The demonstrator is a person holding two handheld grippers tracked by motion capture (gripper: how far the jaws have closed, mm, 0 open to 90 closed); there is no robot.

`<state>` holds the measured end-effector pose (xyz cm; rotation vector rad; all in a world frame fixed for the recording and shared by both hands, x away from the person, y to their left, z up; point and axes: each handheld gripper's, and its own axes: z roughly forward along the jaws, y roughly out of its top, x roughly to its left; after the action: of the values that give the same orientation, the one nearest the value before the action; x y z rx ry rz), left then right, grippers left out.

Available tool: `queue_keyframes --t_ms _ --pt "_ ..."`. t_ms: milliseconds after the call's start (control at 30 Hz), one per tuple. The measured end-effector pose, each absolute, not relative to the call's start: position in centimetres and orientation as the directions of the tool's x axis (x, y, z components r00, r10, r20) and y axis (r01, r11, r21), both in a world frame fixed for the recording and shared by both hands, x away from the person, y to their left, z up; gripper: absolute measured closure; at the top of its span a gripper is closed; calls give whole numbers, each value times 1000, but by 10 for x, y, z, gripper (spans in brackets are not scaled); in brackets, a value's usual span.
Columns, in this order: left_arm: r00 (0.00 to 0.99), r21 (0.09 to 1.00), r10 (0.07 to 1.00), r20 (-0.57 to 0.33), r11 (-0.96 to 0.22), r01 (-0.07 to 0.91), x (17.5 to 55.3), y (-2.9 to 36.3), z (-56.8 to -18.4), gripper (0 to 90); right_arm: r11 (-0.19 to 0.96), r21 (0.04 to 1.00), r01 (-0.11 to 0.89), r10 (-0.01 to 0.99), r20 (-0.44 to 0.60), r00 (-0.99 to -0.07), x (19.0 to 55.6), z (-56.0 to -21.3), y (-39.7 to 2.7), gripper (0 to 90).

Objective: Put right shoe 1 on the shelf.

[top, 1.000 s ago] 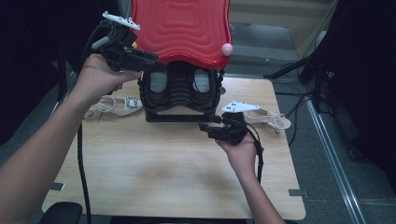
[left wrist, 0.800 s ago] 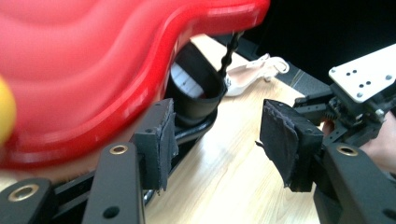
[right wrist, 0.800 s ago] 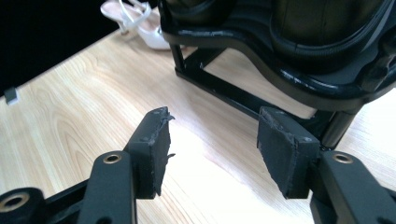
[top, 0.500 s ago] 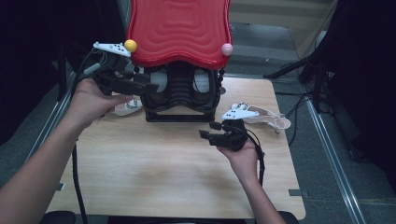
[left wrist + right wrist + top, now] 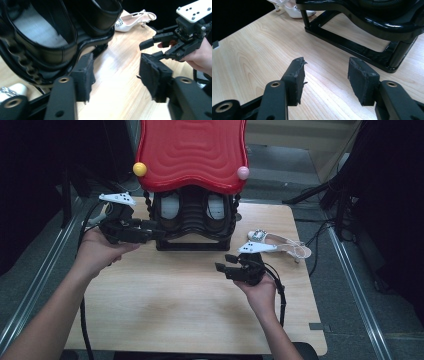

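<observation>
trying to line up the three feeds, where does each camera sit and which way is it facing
High view: above the person's side, looking forward and down on the wooden table; both forearms, left gripper and right gripper show.
Left gripper view: rides the left gripper, looking past the black shoe stand toward the right gripper.
Right gripper view: rides the right gripper, looking low over the table at the stand's base.
Shared: all three show the stand and a white shoe.
</observation>
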<state>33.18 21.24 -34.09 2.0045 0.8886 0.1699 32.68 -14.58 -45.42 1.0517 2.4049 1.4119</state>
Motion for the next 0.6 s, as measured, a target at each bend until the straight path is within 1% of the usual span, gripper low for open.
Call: queue_keyframes --t_ms 133,200,300,433,600 --pt "742 790 635 -215 -334 514 328 214 -354 575 293 820 491 639 214 -739 324 -461 -148 489" --pt "741 786 634 -219 -336 519 328 215 -361 601 308 804 508 643 218 -734 323 -465 -148 488" --pt "742 783 630 -227 -336 524 330 216 -374 640 299 795 527 648 237 -724 323 -471 -152 489" --pt "744 787 632 -216 -338 516 331 217 -391 675 309 791 528 659 222 -719 324 -475 -154 489" --pt "724 775 642 -251 -314 548 334 222 -411 708 311 794 522 658 216 -721 324 -475 -155 489"
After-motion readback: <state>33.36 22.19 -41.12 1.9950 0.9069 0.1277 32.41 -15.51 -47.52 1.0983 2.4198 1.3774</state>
